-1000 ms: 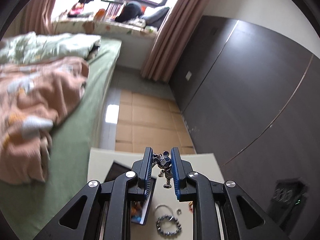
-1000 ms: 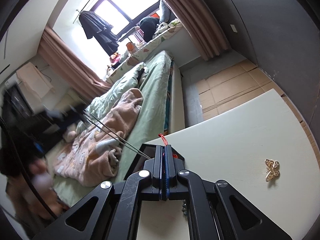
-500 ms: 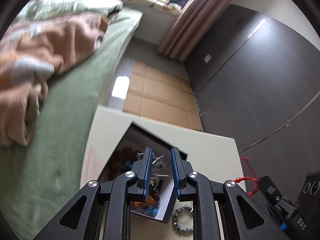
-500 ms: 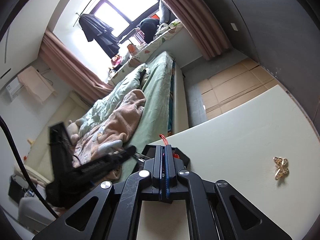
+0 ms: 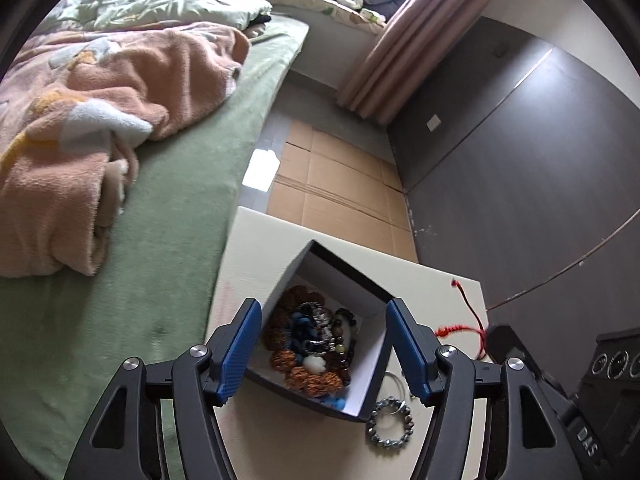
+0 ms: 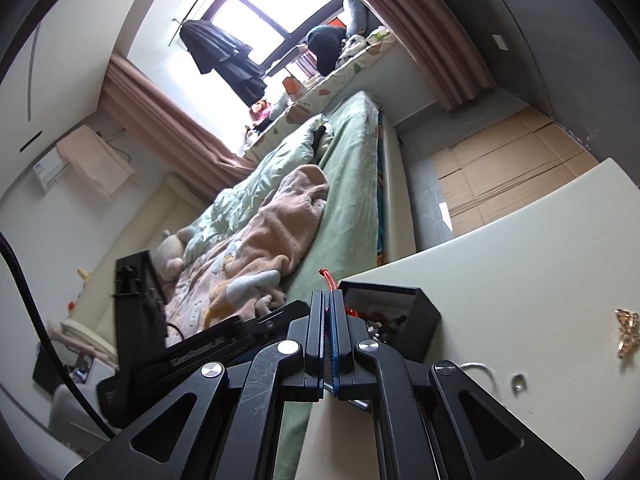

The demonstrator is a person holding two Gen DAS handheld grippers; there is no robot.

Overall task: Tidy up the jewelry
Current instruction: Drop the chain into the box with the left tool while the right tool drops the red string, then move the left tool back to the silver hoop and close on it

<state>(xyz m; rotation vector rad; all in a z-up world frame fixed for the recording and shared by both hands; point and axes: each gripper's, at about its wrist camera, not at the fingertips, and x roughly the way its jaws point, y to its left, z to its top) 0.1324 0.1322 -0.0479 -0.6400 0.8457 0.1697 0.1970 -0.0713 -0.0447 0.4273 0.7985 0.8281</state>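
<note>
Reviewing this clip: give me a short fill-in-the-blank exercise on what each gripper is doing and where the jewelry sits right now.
1. The left gripper hangs ____ above the box of beads.
2. The right gripper is shut on a thin ____ cord.
3. The metal bead bracelet lies ____ the box, on the table.
4. The gold butterfly brooch lies on the ____.

Missing words: open; red; outside; table

Daylight's pouring in through the big dark-framed window (image 6: 276, 20), blowing it out white; fisheye's bending the edges hard, corners going black, everything else looking sharp.
</note>
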